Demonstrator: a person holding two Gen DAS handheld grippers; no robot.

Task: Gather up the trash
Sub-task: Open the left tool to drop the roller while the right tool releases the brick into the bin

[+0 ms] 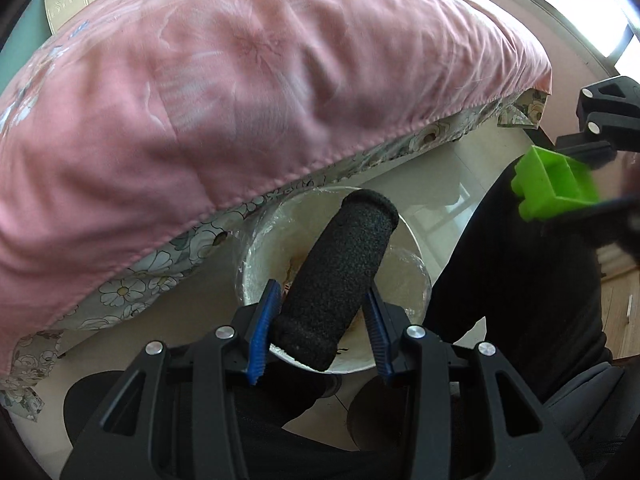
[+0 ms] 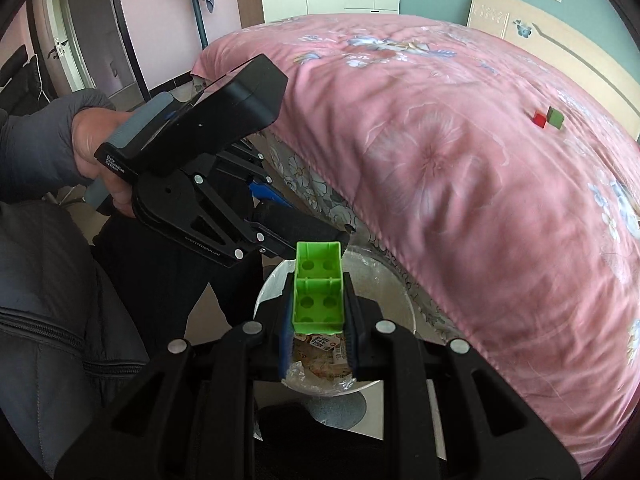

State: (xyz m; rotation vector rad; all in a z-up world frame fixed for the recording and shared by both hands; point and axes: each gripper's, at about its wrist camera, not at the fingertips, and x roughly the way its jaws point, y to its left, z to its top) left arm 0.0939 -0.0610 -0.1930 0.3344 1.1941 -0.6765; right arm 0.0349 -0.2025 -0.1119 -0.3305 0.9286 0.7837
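My left gripper is shut on a black foam cylinder and holds it right above a white trash bin lined with a clear bag, on the floor beside the bed. My right gripper is shut on a green toy brick, hollow side facing the camera, above the same bin. Paper scraps lie inside the bin. The right gripper with the brick shows at the right of the left wrist view. The left gripper with the cylinder shows in the right wrist view.
A bed with a pink quilt overhangs close to the bin. A red block and a green block lie on the quilt. The person's dark legs stand right of the bin. A door and wardrobe are behind.
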